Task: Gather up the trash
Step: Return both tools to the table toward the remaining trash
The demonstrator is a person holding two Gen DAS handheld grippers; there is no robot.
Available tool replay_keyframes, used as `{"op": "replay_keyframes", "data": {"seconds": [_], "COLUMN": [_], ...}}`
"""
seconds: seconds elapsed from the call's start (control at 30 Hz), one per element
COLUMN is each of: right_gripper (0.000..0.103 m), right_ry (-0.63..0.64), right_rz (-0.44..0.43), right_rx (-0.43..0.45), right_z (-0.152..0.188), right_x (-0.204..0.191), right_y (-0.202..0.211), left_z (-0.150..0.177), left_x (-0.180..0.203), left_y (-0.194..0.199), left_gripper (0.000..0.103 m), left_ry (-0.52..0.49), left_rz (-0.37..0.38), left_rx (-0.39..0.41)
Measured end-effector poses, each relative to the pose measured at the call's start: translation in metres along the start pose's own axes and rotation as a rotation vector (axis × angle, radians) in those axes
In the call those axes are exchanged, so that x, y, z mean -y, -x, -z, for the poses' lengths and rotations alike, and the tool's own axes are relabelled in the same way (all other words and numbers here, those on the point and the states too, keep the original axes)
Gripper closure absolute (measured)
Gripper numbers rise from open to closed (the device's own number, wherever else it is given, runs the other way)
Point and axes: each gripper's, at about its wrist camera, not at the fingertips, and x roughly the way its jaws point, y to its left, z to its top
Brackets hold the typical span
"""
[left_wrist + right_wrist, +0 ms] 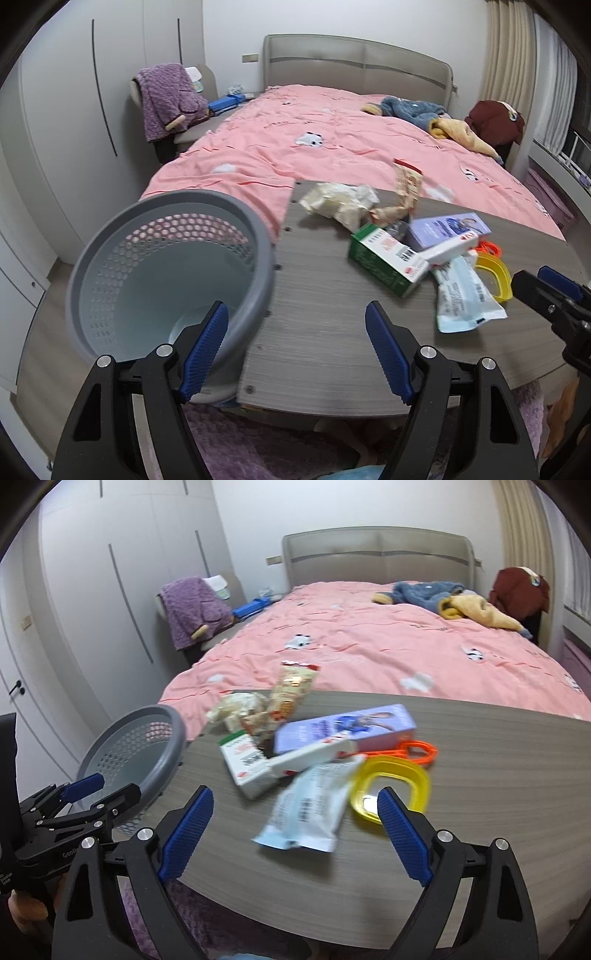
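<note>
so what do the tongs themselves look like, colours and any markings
Both match. The left tongs and the right tongs have matte black angular plastic arms with triangular cut-outs and round silver bolts at the pivots. Each finger carries a bright blue ribbed rubber pad. The right wrist view shows partial white lettering, "GenR", on the left body. No cables or sleeves visible.

left tool point(297, 321) jaws apart, empty | grey basket point(110, 236) beside table point(332, 332) | trash pile point(402, 243) on table

left tool point(295, 325) and right tool point(295, 812): black frames, silver screws, ribbed blue pads point(188, 830).
</note>
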Motion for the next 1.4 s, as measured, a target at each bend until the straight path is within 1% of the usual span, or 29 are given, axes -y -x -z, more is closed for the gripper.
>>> {"op": "replay_keyframes", "data": {"seconds": [0.13, 0.23, 0.43, 0.57, 0.87, 1.03, 1.23, 1.4], "right_gripper": [0.011, 0.011, 0.011, 0.011, 0.011, 0.011, 0.011, 0.011], "right_ry": [-0.041, -0.069, -0.103, -0.102, -0.083, -0.075, -0.060, -0.069], "right_rz": [0.055, 0.090, 0.113, 0.118, 0.126, 0.135, 0.167, 0.192], "right_rx": [-0.008, -0.029, -0.083, -0.116, -0.176, -0.192, -0.202, -0.199], "right_z": [0.008, 0.015, 0.020, 0.018, 0.017, 0.016, 0.013, 0.013], "right_x": [0.030, 0.050, 0.073, 0.076, 0.074, 0.072, 0.069, 0.077], "right_y": [0.003, -0.002, -0.022, -0.040, -0.066, -0.074, -0.081, -0.079], "left_z": [0.003, 0.003, -0.002, -0.004, -0.009, -0.010, -0.010, -0.011], "left_x": [0.021, 0.034, 0.044, 0.046, 0.051, 0.051, 0.050, 0.048], "left_y": [-0.003, -0.007, -0.016, -0.022, -0.033, -0.038, -0.042, -0.044], "left_gripper": [0.030, 0.030, 0.030, 0.030, 0.030, 0.030, 0.030, 0.030], "left_ry": [-0.030, -0.049, -0.055, -0.058, -0.065, -0.061, -0.059, -0.055], "left_rz": [0.025, 0.027, 0.014, 0.003, -0.001, -0.002, -0.002, 0.000], "left_rx": [-0.012, -0.022, -0.039, -0.052, -0.074, -0.083, -0.088, -0.092]}}
